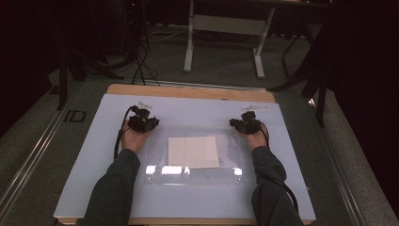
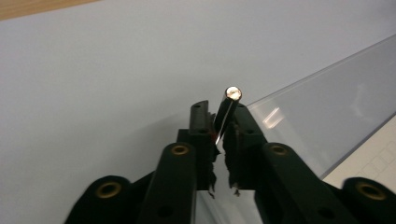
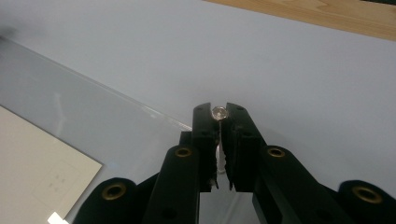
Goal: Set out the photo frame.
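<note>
1. Left tool [image 2: 223,133], at left-centre of the high view: its jaws stand slightly apart around a small silver-capped metal pin [image 2: 232,93] at the far-left corner of the clear acrylic sheet [image 1: 230,160]; the pin leans loose between them.
2. The sheet lies flat mid-frame on the pale blue surface [image 1: 84,179], covering a white paper rectangle [image 1: 193,151].
3. Right tool [image 3: 219,135], at right-centre, clamps its own corner pin [image 3: 219,112]; better to ease both pins evenly, keeping the sheet level.

Grey carpet floor [image 1: 221,61], white table frame [image 1: 226,28], dim room
</note>
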